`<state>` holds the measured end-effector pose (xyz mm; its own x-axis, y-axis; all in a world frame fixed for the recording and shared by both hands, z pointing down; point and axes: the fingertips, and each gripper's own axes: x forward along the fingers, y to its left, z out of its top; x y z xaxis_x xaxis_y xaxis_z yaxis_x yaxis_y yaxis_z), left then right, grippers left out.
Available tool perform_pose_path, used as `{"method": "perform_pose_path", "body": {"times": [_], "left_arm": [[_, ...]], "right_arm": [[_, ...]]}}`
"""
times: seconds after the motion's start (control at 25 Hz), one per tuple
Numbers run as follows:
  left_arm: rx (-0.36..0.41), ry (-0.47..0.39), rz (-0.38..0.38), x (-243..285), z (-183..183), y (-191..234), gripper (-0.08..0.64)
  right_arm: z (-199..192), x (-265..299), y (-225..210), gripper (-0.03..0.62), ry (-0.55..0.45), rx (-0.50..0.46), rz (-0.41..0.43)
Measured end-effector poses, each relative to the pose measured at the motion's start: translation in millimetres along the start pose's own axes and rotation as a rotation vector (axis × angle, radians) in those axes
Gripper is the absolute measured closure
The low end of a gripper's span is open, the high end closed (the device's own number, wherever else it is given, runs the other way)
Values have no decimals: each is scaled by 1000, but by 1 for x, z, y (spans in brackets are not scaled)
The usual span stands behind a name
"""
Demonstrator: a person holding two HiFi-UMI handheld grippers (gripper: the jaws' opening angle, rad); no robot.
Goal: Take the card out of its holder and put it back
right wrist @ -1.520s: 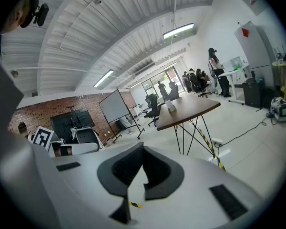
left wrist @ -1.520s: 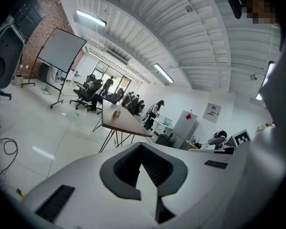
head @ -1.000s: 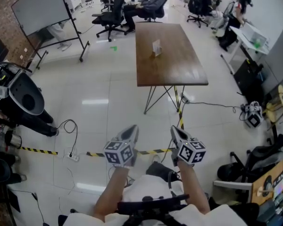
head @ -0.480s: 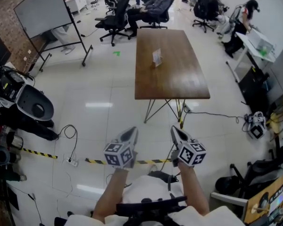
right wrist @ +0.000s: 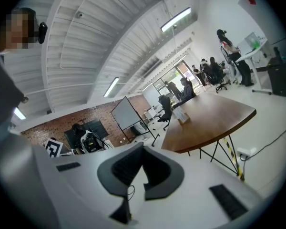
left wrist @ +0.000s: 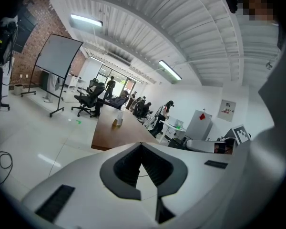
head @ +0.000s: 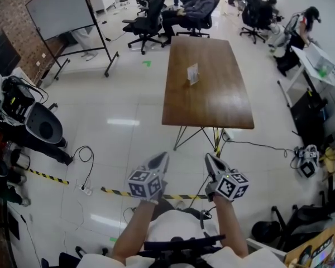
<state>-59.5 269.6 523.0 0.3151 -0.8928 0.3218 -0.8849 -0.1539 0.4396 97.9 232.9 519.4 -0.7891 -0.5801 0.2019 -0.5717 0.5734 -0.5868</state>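
Note:
A clear card holder with a card in it stands upright on the far half of a brown wooden table, also seen small in the left gripper view and the right gripper view. My left gripper and right gripper hang side by side over the floor, well short of the table's near edge. Both are shut, jaw tips meeting, nothing between them.
A black and yellow tape line crosses the floor just ahead of me. A whiteboard on wheels stands far left, office chairs with seated people beyond the table. Cables and equipment lie left and right.
The view has moved forward: the table and holder sit slightly nearer and lower in the head view. Both grippers stay shut and level in front of me.

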Motion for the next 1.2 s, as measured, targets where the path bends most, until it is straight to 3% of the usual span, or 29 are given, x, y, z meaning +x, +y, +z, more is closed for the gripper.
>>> {"method": "perform_pose_path", "body": {"times": [0.32, 0.96, 1.2], "left_arm": [[-34, 20, 9, 20, 4, 12, 560], [1, 57, -106, 125, 75, 59, 560], [31, 65, -150, 157, 111, 79, 560]], "right_arm": [[0, 17, -13, 589, 49, -8, -17], [63, 102, -51, 591, -63, 74, -89], [89, 143, -51, 592, -48, -32, -146]]}}
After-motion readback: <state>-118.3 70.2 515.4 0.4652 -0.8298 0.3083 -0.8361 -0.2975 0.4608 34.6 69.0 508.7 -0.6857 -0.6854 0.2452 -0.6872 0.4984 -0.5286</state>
